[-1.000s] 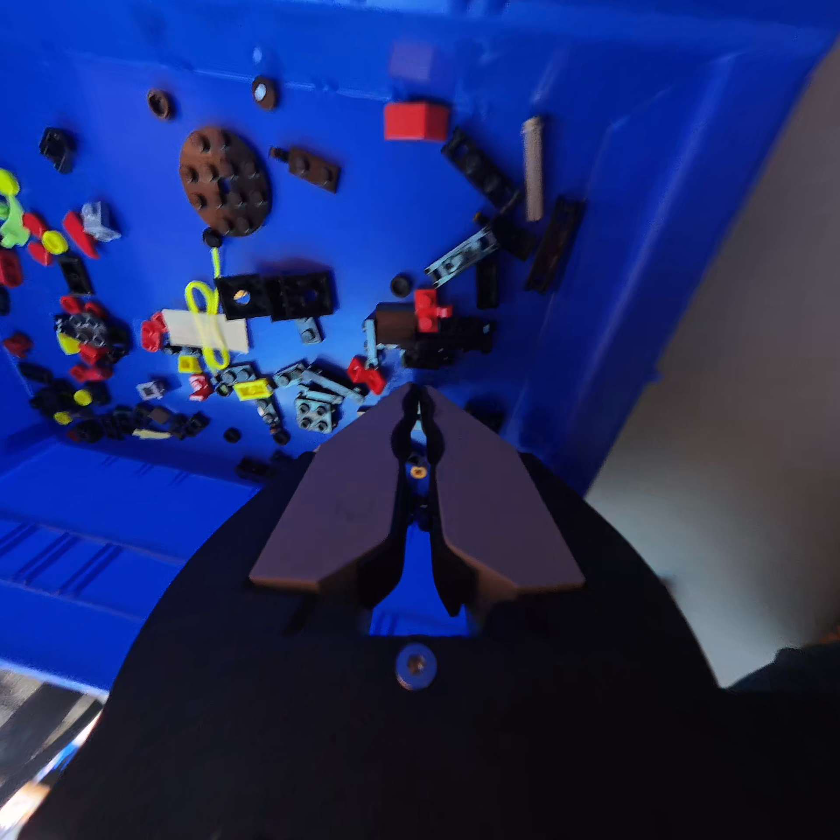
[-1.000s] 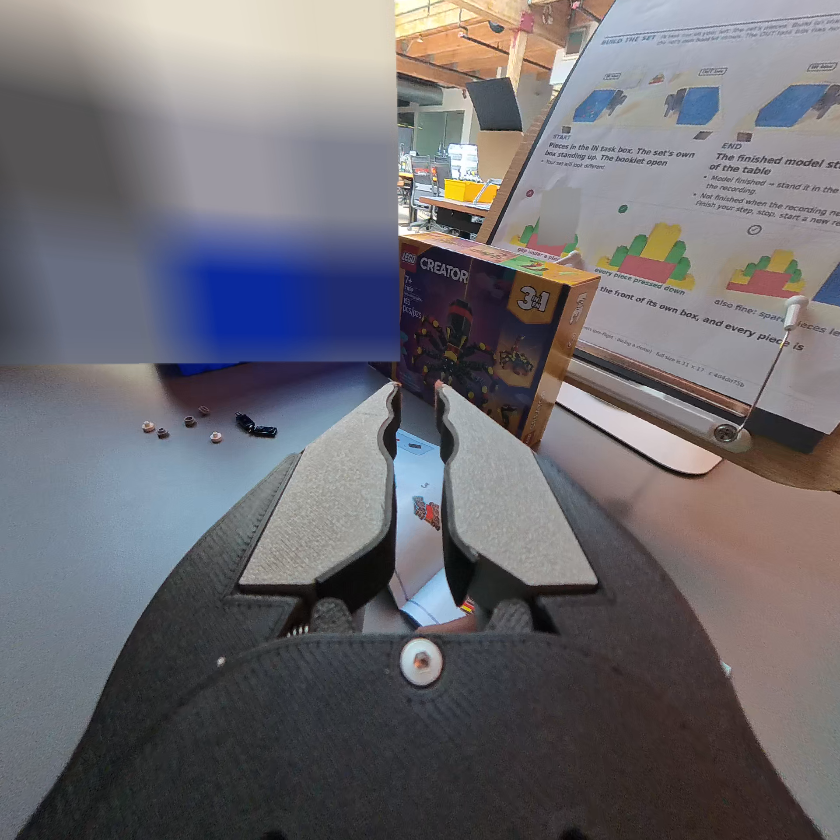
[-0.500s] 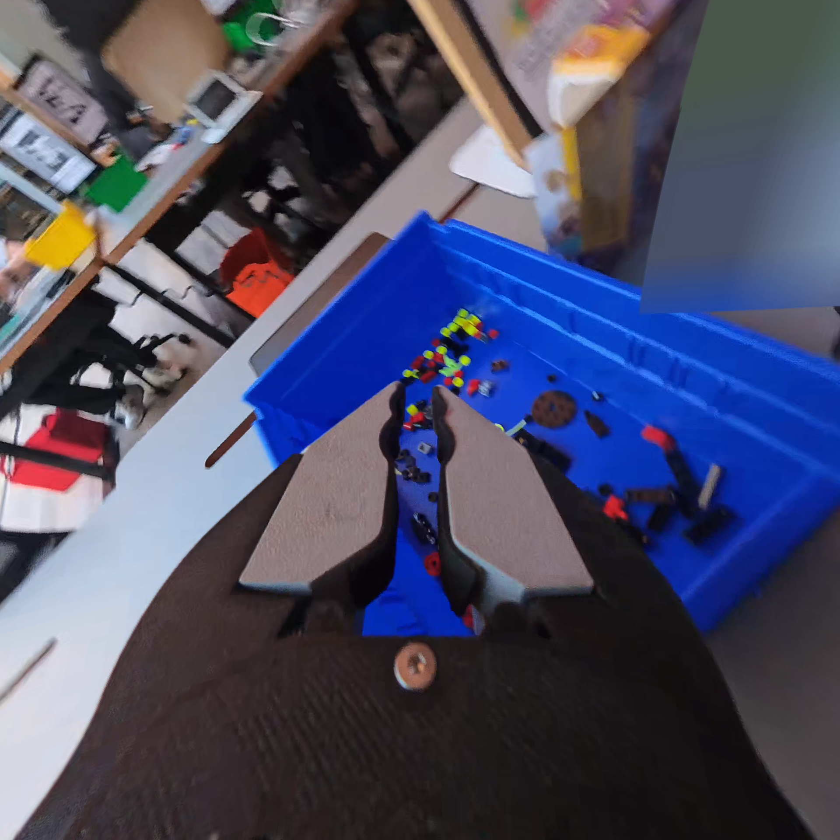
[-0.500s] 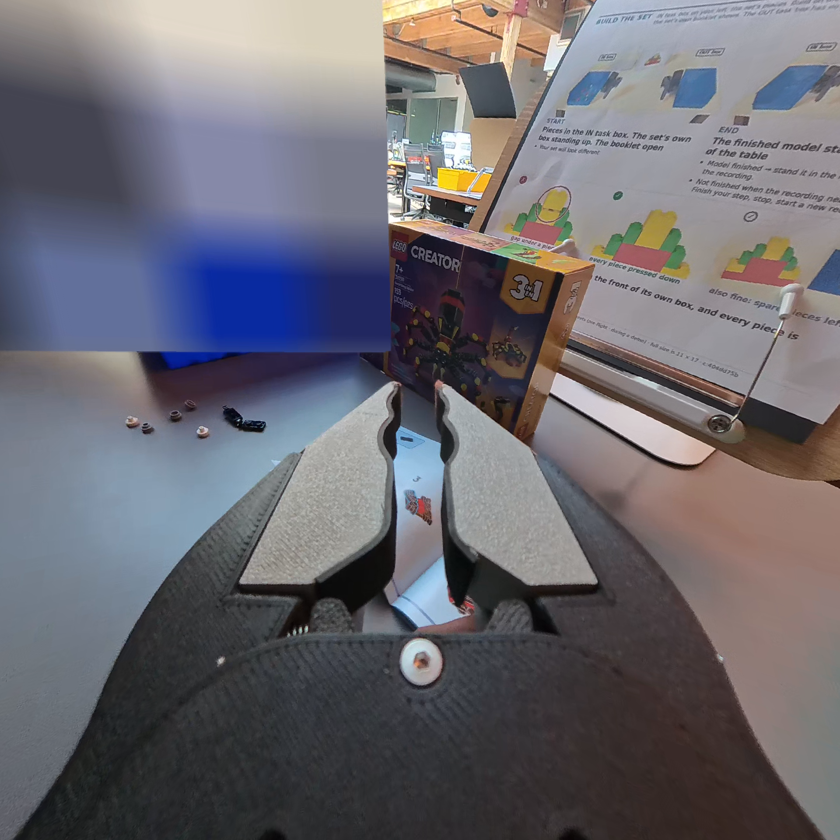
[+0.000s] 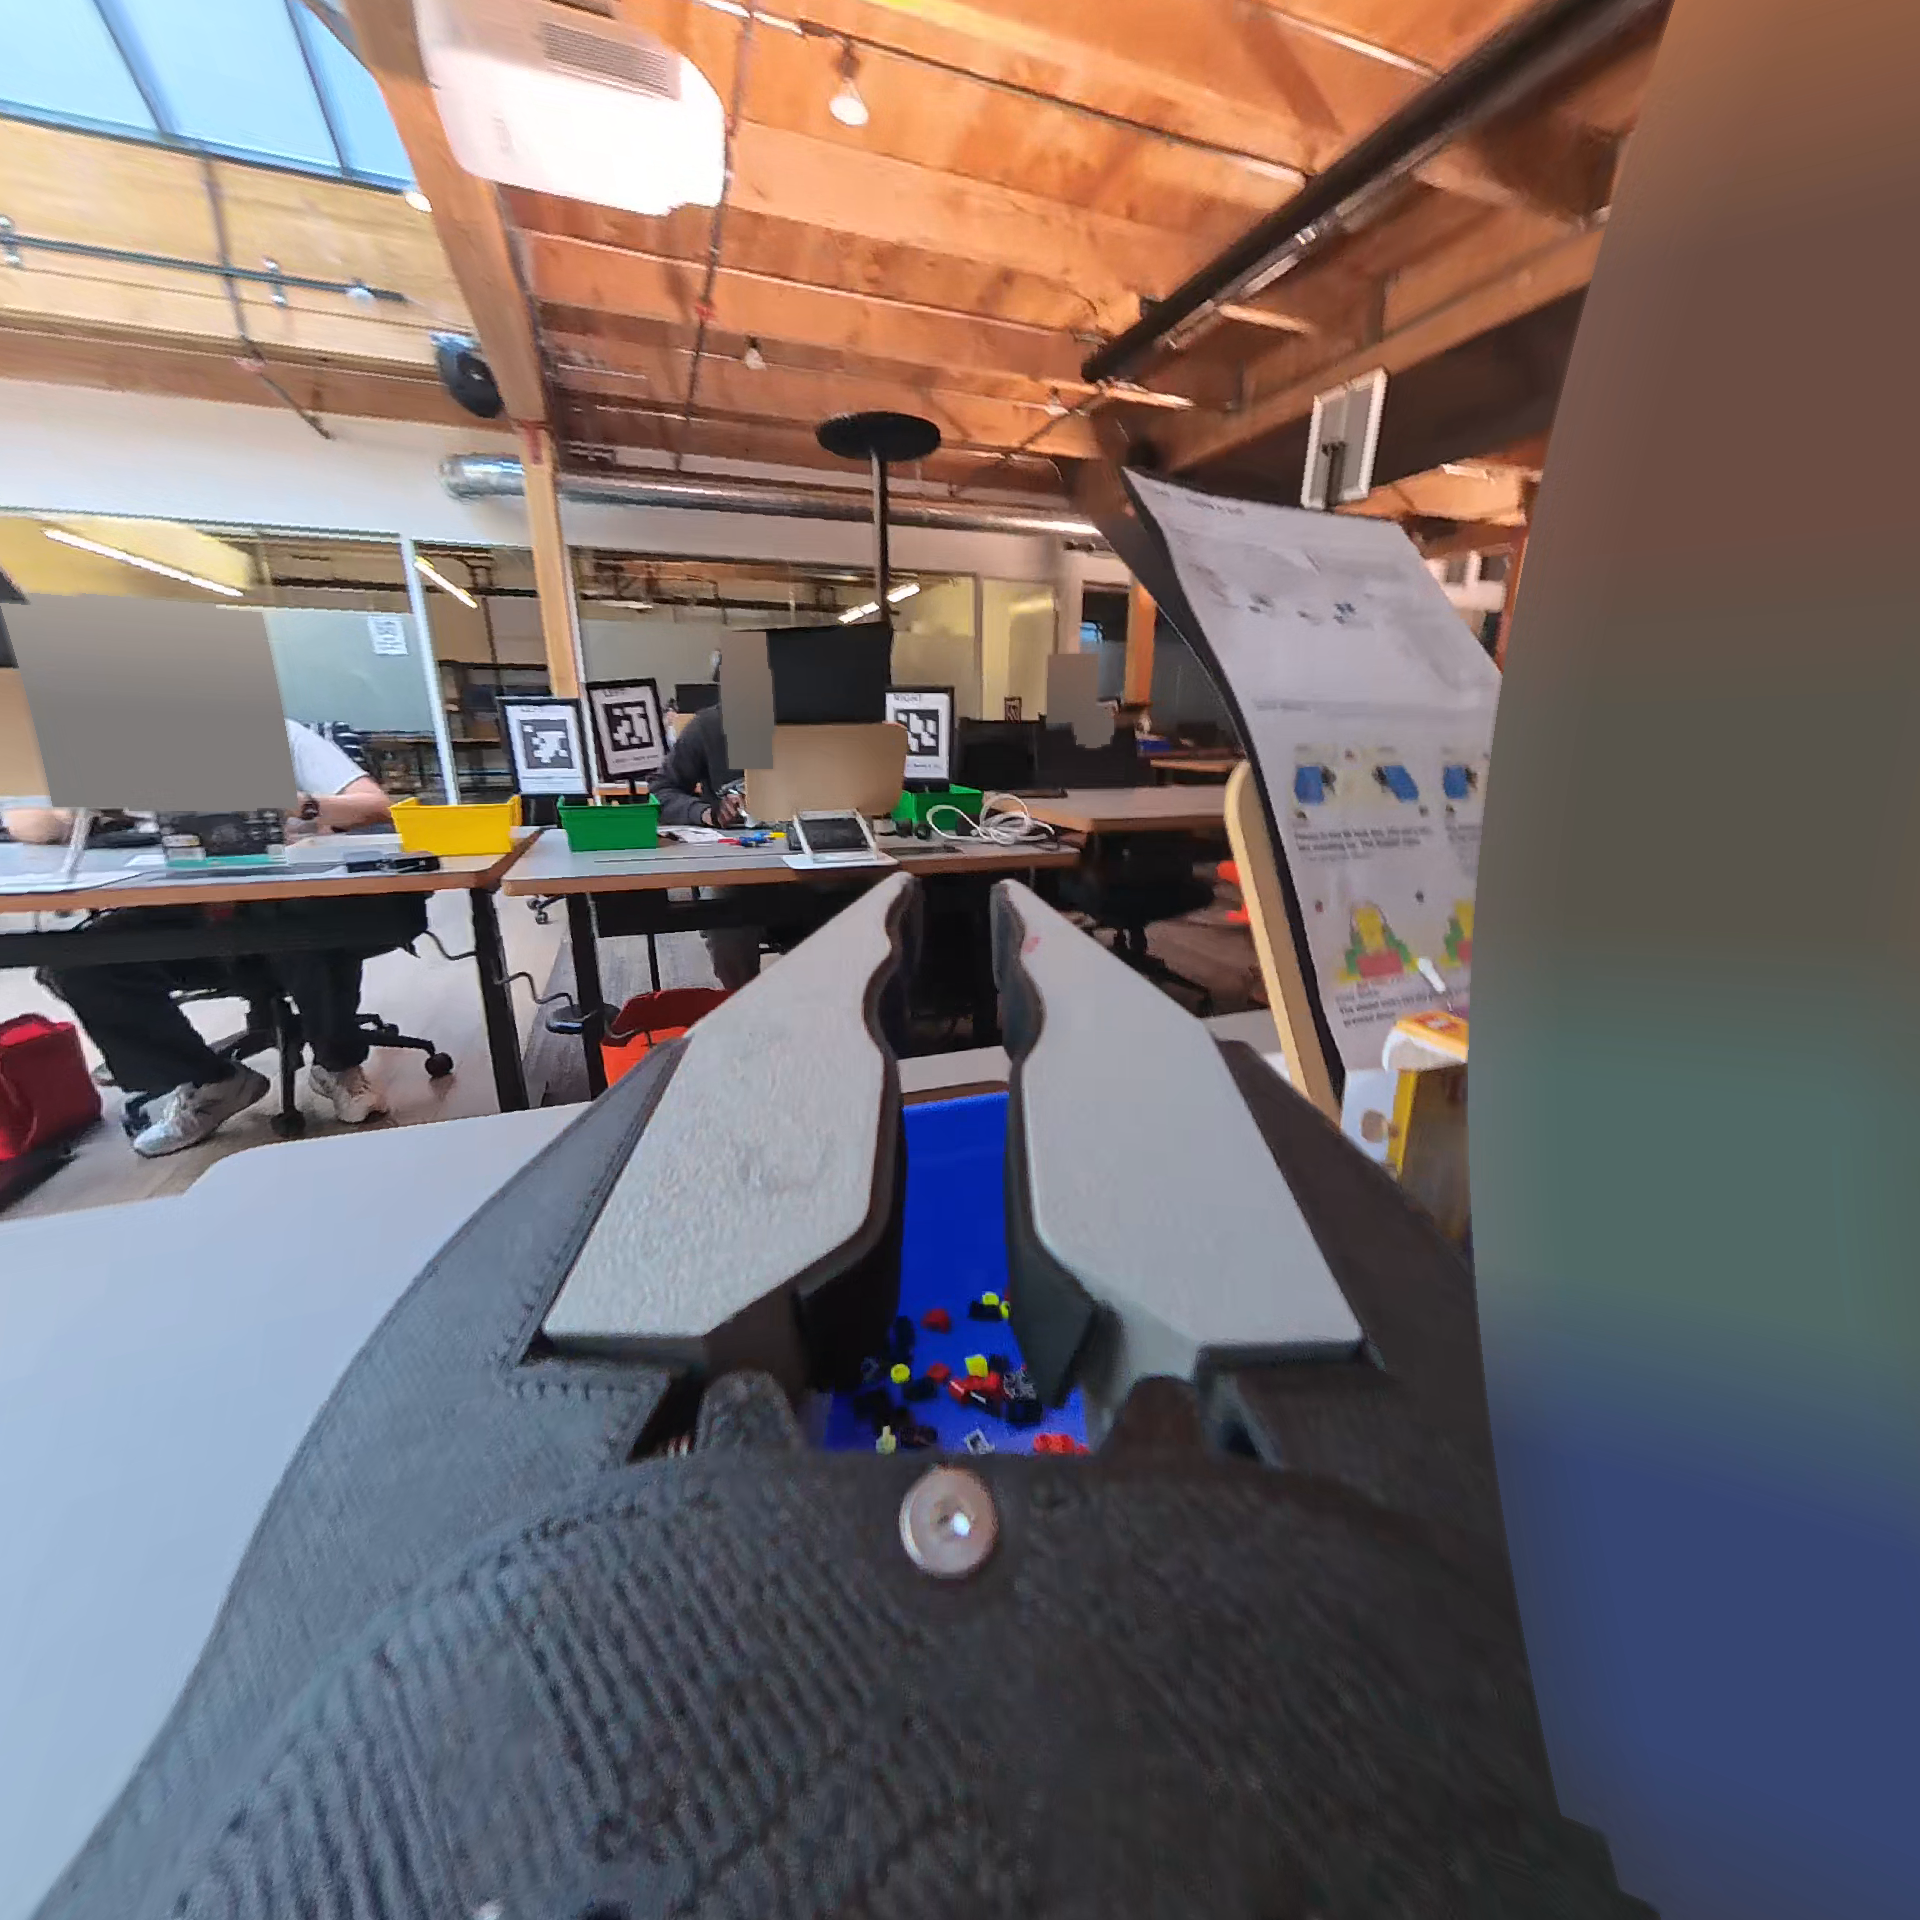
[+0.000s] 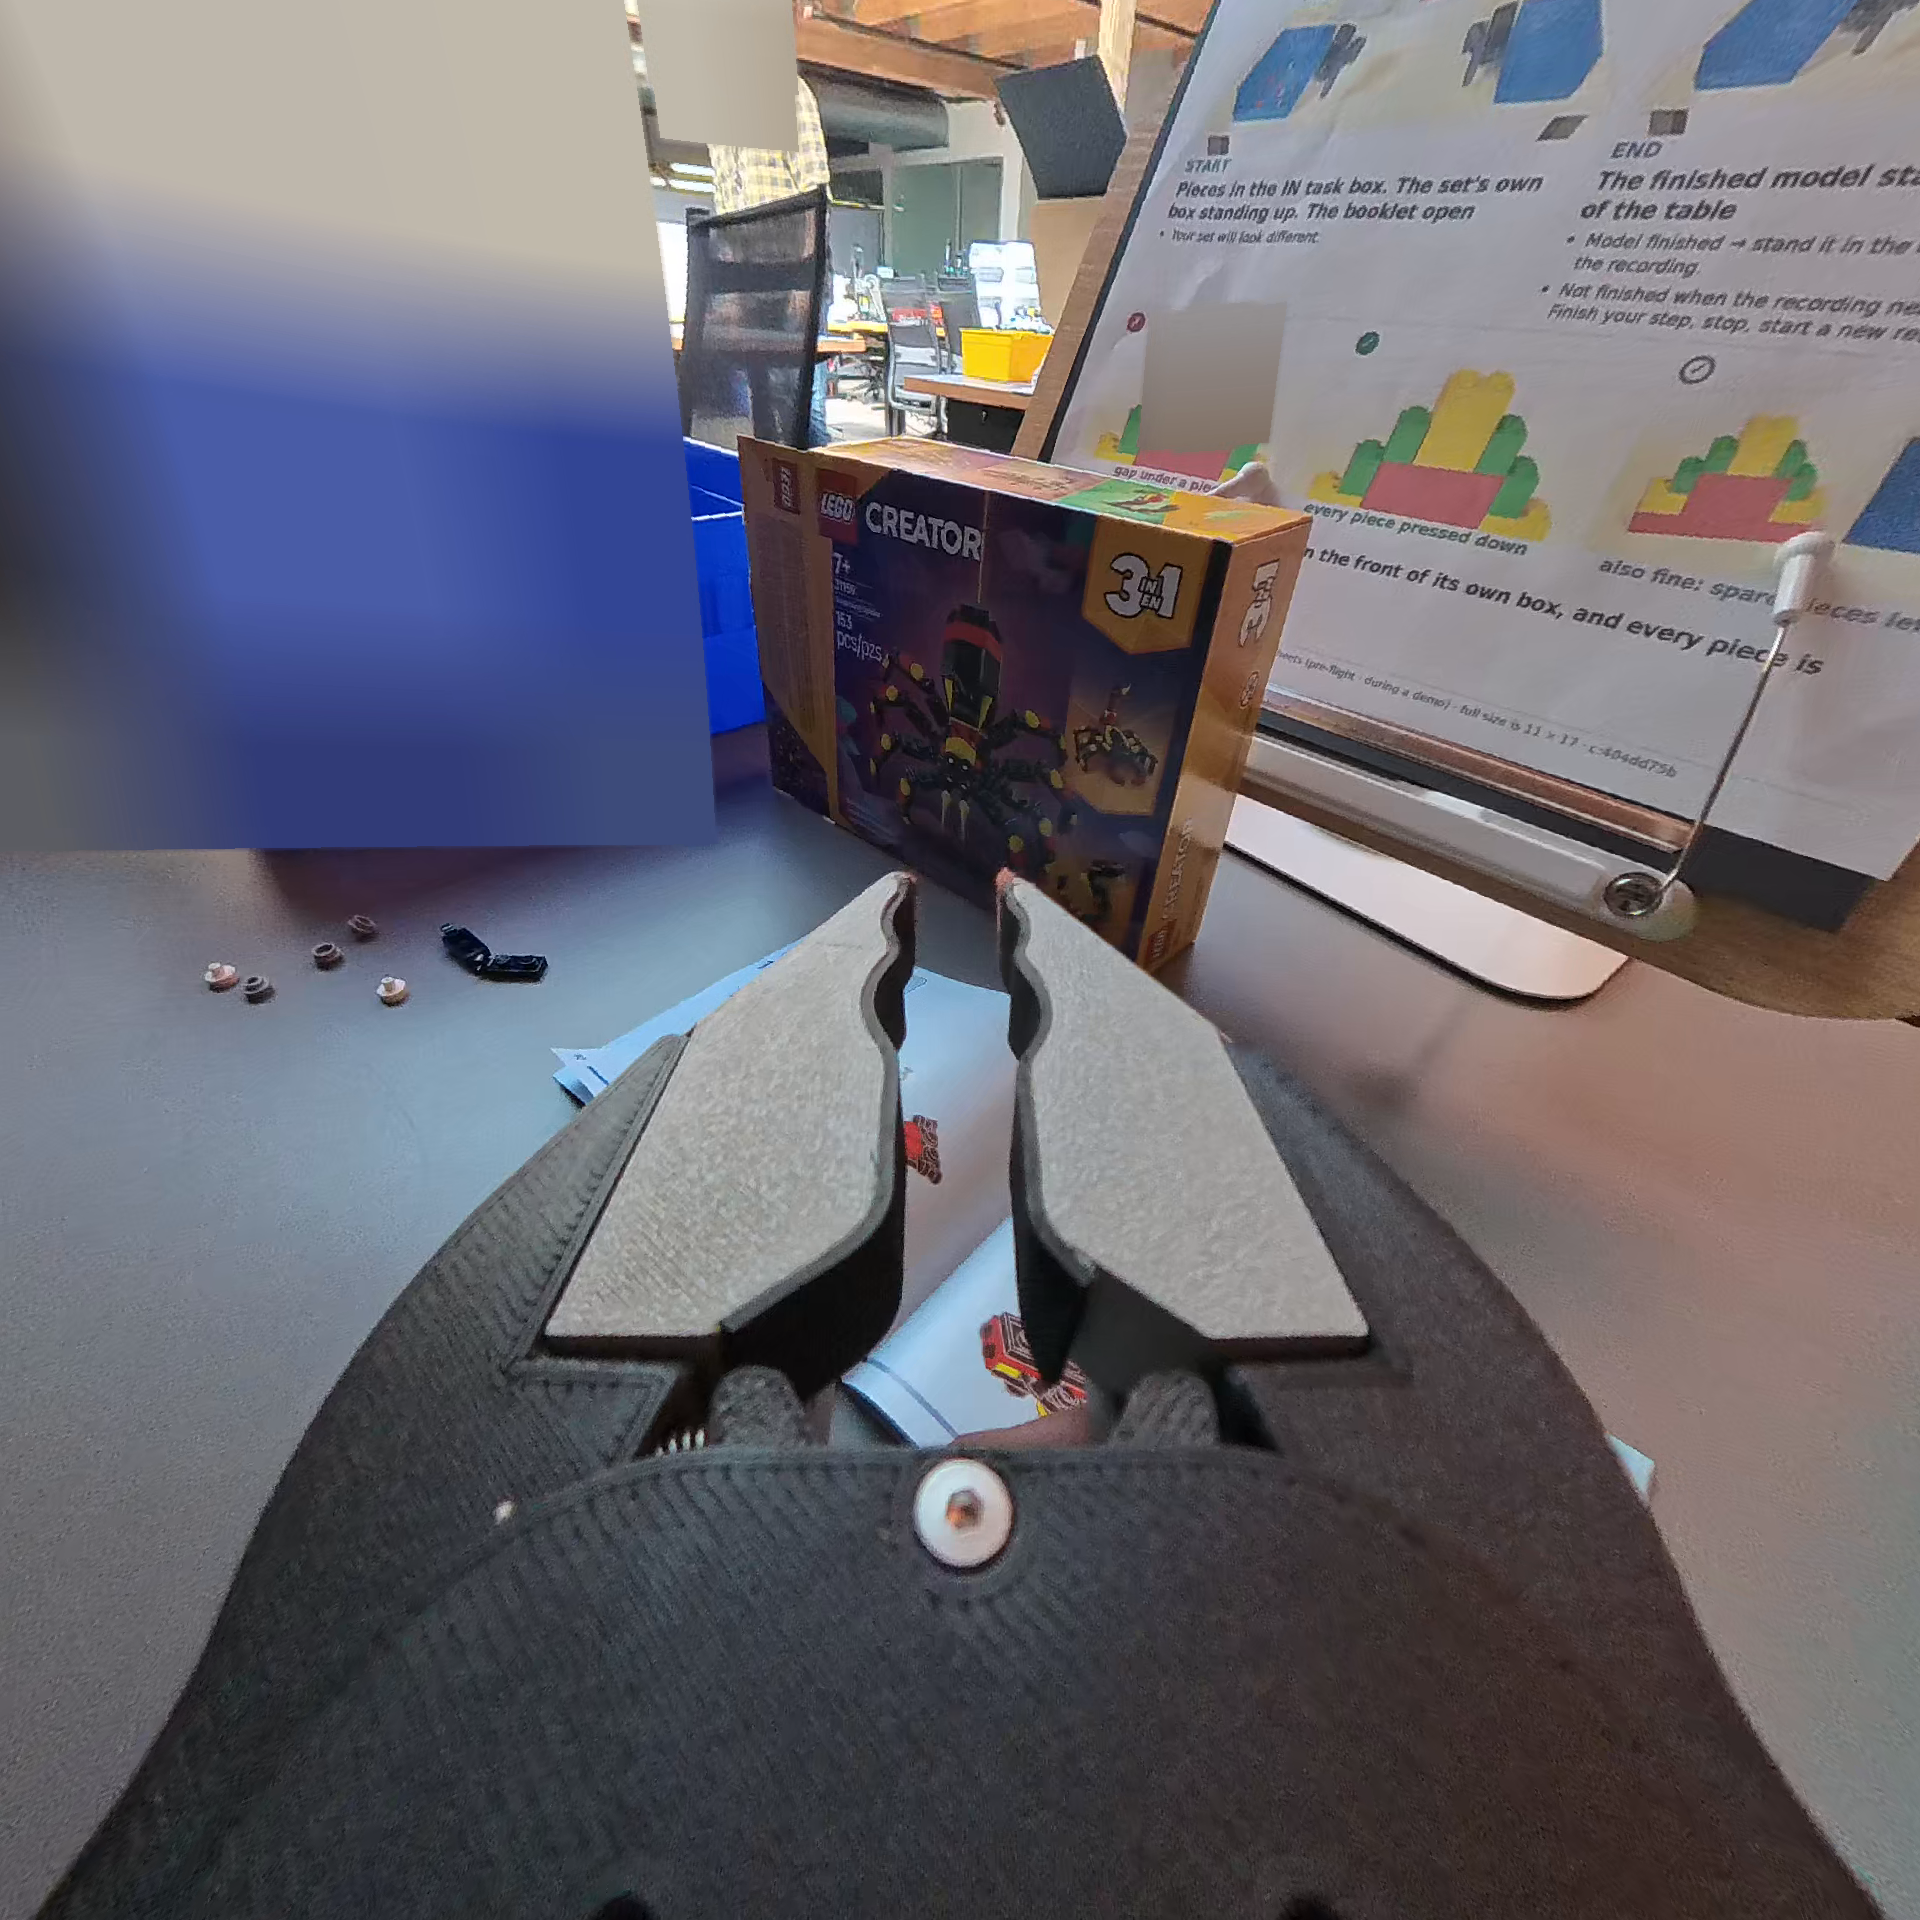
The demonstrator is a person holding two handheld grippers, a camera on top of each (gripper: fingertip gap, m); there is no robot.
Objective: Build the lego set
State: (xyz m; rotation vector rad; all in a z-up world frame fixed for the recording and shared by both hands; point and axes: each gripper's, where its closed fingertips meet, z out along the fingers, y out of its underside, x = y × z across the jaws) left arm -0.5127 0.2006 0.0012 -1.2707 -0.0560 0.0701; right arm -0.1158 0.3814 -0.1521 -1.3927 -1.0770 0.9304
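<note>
- deep blue plastic bin [image 5: 951, 1195], scattered red, yellow and black small bricks [image 5: 961, 1377] inside
- upright cardboard set box [image 6: 1003, 686]: orange-yellow edges, dark purple front, black-and-red spider picture
- open paper booklet [image 6: 961, 1132]: white pages, pale blue edge, red model drawings
- small round studs [image 6: 312, 961] on dark grey tabletop [image 6: 260, 1195]: brown and tan
- jointed plastic piece [image 6: 491, 954]: black
- gripper fingers [image 6: 769, 1153]: grey, speckled tops, black sides

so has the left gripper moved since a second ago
Yes. The left gripper has tilted up and back from the blue bin; the loose pieces now sit low between its fingers.
</note>
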